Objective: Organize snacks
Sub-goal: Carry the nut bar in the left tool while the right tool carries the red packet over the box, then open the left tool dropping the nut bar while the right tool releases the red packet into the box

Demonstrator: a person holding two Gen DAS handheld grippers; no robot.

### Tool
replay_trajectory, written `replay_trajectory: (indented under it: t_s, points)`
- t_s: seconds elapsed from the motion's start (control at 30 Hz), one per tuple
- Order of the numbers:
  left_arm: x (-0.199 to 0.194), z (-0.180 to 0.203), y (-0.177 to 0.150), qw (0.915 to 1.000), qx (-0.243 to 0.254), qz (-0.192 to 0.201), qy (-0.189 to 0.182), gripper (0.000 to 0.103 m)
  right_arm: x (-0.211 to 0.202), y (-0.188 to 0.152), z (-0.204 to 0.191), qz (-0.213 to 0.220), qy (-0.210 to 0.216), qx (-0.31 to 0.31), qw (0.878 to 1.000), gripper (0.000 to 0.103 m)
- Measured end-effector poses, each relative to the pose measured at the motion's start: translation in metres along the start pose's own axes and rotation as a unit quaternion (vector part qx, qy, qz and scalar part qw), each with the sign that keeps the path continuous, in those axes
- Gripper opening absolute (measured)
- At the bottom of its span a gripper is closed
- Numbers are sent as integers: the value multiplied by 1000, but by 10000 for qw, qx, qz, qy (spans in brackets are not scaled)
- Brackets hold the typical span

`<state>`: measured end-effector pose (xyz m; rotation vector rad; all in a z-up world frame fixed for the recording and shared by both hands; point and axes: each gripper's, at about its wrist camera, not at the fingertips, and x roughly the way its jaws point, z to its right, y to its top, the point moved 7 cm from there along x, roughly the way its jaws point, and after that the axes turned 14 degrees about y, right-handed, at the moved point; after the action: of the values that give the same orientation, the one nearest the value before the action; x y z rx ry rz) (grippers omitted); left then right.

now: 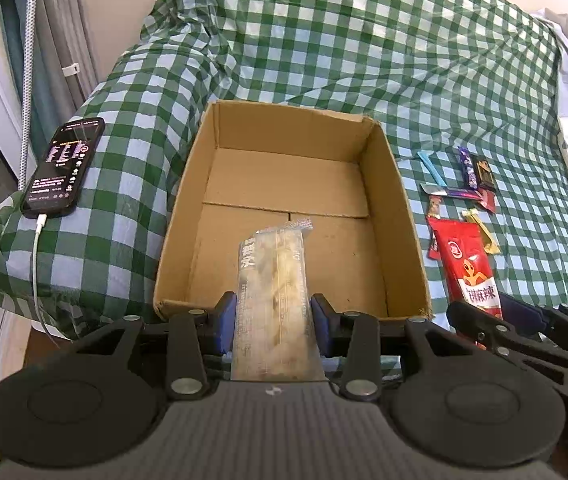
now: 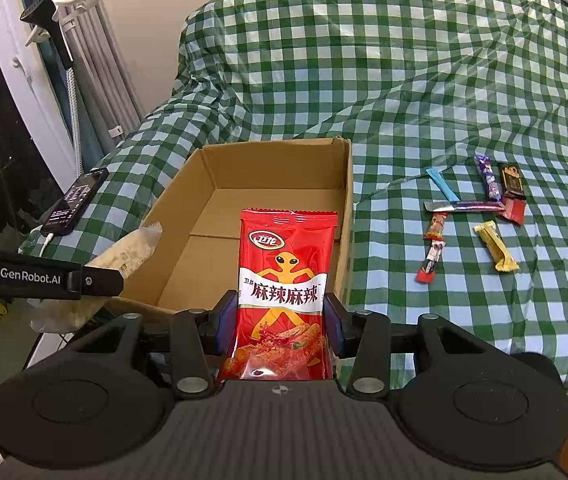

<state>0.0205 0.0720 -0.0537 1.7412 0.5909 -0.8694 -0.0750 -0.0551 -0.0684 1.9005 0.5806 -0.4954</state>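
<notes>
An open cardboard box point(image 1: 387, 216) point(image 2: 345, 216) with a bare floor sits on the checked cloth. My left gripper point(image 1: 274, 312) is shut on a clear pale snack packet point(image 1: 274, 280), whose far end reaches over the box's near edge. In the right wrist view that packet point(image 2: 132, 252) and the left gripper's black finger point(image 2: 44, 276) show at the left. My right gripper point(image 2: 282, 316) is shut on a red spicy-strip packet point(image 2: 285, 280), which stands upright in front of the box's right side. In the left wrist view the red packet point(image 1: 471, 264) rises at the right.
Several small wrapped snacks point(image 2: 479, 208) point(image 1: 463, 188) lie on the green checked cloth point(image 2: 403, 80) to the right of the box. A black phone point(image 1: 64, 166) on a white cable rests on the cloth's left edge. Curtains and a window frame stand at the far left.
</notes>
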Motion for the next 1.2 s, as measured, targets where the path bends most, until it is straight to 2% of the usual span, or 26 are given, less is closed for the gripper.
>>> replay_trajectory:
  t_s: [0.27,0.6,0.9,1.2]
  points:
    - [25,-9,31,9998,-139,-19,137,44,24,18,0,-78,75,-77,9999,47]
    - [89,2,66,9994,-108,-289,181,44,85,43,20,-297,21,41,9995,47]
    - [159,14,81,9974,24,-629,364,44,144,50,41,-565,-26,206,9982,47]
    - [198,19,85,9954,121,-815,498,44,185,51,58,-748,-101,265,9968,47]
